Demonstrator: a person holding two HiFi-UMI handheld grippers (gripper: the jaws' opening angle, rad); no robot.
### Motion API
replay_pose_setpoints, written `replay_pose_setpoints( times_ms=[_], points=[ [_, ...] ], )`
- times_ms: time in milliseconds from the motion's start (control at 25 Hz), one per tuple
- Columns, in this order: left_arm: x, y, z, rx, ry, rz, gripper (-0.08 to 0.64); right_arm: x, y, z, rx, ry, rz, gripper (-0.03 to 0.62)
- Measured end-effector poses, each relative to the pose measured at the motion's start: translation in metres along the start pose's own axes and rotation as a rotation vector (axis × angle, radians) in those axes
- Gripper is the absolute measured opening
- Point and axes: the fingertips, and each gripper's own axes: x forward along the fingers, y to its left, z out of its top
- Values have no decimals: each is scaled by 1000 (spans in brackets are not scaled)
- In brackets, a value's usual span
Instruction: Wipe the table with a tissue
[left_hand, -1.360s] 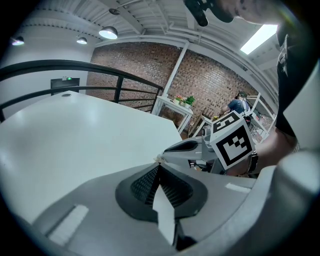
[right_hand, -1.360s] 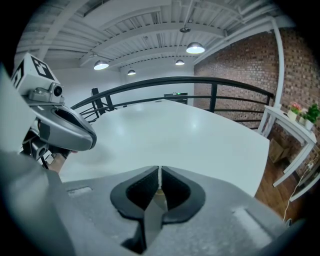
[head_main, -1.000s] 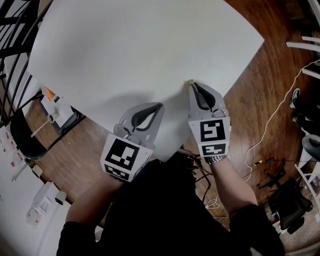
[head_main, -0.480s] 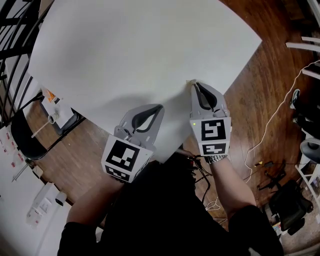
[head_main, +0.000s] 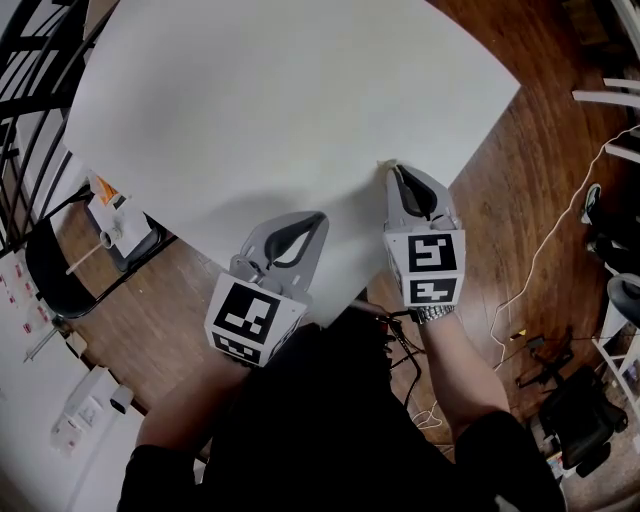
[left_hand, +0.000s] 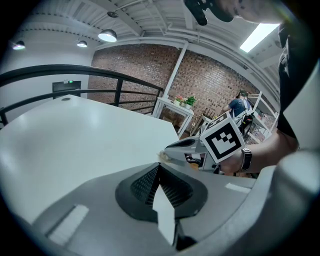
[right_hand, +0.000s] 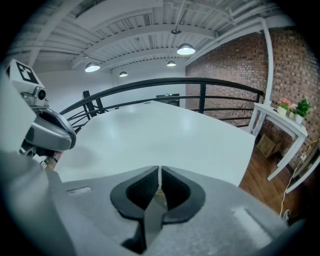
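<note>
At the near edge of the broad white surface (head_main: 250, 90), we have both tools low and side by side, pointing away from the body. The right tool (head_main: 388, 170) has its jaws pressed together. A small pale bit of tissue (head_main: 381, 163) pokes out just past its tips, and the right gripper view shows a thin beige sliver caught in the slit between the pads, so we read it as pinching the tissue. From the head view the tissue lies over the surface near its right front edge. We cannot tell whether it is touching the surface.

The left tool (head_main: 320, 217) is also closed. In the left gripper view its ribbed pads meet at the tips with nothing between them, and it sits to the left of the right tool and nearer the body.

We judge that the wiping step is in hand, and nearly all of the surface lies ahead of the tissue. No stain or spill shows on it. The next move calls for lowering the right tool so the tissue bears on the surface, then drawing it across in a steady stroke. So little tissue sticks out that we would need a firm pinch and a shallow angle, or the hard tips may scrape. The left tool should stay clear of the stroke's path.
</note>
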Motion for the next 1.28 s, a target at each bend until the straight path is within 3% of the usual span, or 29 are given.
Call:
replay_pose_setpoints(
  times_ms=[560,1280],
  points=[
    [-23,-14,11,29,-43,9,11,-46,1,23,4,-93,-27,8],
    [-70,-54,35,155,-140,-68,12,-149,32,40,7,-212,-122,8]
  ],
)
